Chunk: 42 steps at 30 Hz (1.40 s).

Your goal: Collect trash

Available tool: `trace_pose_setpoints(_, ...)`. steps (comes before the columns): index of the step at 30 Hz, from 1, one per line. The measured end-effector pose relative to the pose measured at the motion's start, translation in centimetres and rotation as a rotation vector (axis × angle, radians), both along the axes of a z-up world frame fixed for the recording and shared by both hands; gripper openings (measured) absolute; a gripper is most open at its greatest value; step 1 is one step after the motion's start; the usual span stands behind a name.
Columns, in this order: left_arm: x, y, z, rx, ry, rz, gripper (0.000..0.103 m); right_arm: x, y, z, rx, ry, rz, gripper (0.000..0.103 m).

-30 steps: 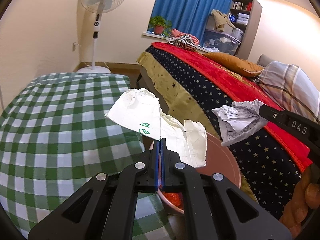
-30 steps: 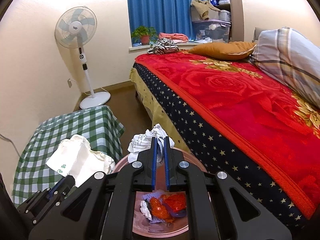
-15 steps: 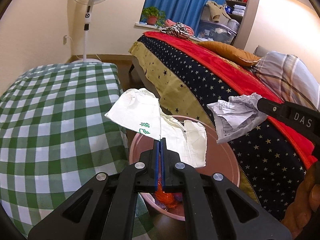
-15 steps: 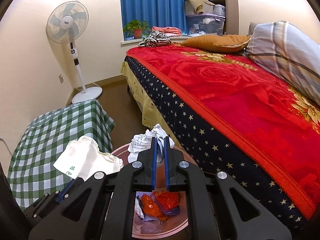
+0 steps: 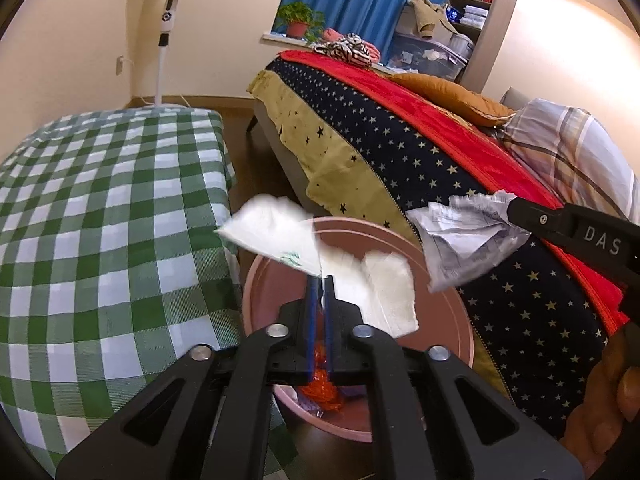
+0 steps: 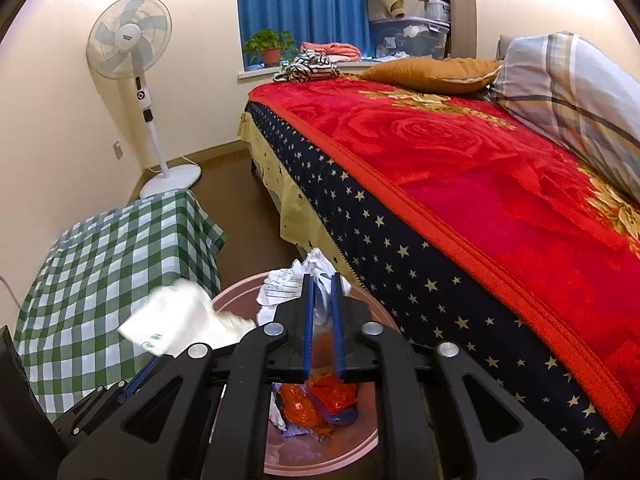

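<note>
A pink trash bin (image 5: 448, 300) stands on the floor between the table and the bed, with orange wrappers (image 6: 324, 396) inside. My left gripper (image 5: 319, 280) has its jaws slightly parted, with a white paper bag (image 5: 280, 232) blurred at its tips above the bin; the bag also shows in the right wrist view (image 6: 180, 320). My right gripper (image 6: 321, 280) holds a crumpled printed paper (image 6: 292, 284) between slightly parted jaws above the bin; the paper also shows in the left wrist view (image 5: 464, 240).
A table with a green checked cloth (image 5: 100, 220) is left of the bin. A bed with a red and starred blanket (image 6: 460, 168) is to the right. A standing fan (image 6: 132, 40) is by the far wall.
Both grippers moved forward over the bin. The jaws of both have parted a little. The white bag is now blurred, moving at the left gripper's tips.
</note>
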State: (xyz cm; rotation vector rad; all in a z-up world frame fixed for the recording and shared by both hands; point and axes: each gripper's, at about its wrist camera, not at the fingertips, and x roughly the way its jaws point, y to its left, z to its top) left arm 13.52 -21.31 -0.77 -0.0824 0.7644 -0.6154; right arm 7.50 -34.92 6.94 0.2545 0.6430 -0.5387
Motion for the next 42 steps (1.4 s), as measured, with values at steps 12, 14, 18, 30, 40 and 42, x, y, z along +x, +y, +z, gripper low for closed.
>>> trace_pose_setpoints(12, -0.8, 4.1, 4.0, -0.011, -0.054, 0.079, 0.056, -1.5, 0.6, 2.2, 0.034, -0.056, -0.064, 0.093)
trace_pose_setpoints(14, -1.1, 5.3, 5.3, -0.015, -0.07, 0.113, 0.062, -1.7, 1.3, 3.1, 0.068, -0.069, -0.033, 0.094)
trace_pose_setpoints(18, -2.6, 7.7, 8.7, 0.021, -0.143, 0.175, 0.077, -2.4, 3.7, 5.0, 0.081, -0.086, 0.019, 0.095)
trace_pose_setpoints(30, -10.8, 14.5, 12.1, 0.199, -0.357, 0.318, 0.095, -7.0, 10.4, 5.4, 0.052, -0.1, 0.242, 0.098)
trace_pose_setpoints(40, -17.3, 18.3, 6.8, 0.21, -0.267, 0.391, 0.095, -10.9, 14.2, 0.5, -0.034, -0.055, 0.341, 0.098)
trace_pose_setpoints(42, -17.6, 19.0, 6.1, 0.21, -0.248, 0.417, 0.095, -11.8, 15.0, 0.2, -0.064, -0.069, 0.348, 0.098)
